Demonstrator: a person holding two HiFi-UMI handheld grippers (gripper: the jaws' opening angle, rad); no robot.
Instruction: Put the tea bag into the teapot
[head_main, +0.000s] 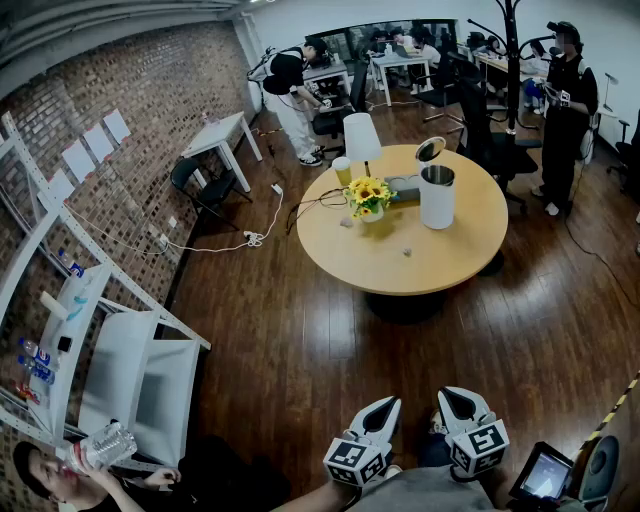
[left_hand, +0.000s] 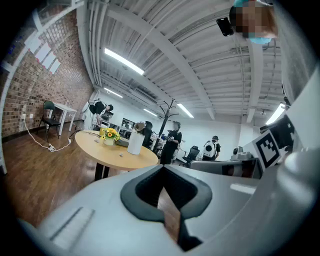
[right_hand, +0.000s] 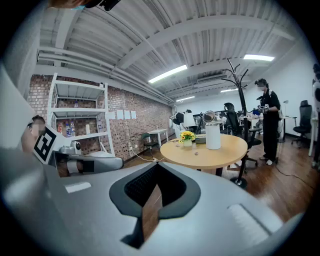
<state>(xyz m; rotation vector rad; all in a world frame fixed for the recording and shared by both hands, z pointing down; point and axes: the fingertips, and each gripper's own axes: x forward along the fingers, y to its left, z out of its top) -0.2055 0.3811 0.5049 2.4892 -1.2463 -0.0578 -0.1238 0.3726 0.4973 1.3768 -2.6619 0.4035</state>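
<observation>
You had started nothing. Your left tool (head_main: 377, 412) and right tool (head_main: 459, 402) were pressed together, empty, well apart from the teapot (head_main: 437, 197). The likely tea bag (head_main: 405, 250) lay on the desk (head_main: 460, 265) near it.

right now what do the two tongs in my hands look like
The left tongs and right tongs match. Each has a smooth white shell tapering to a point, with dark grey textured pads lining a diamond-shaped hollow between the jaws. Each carries a white cube printed with black square markers. No cables are visible.
</observation>
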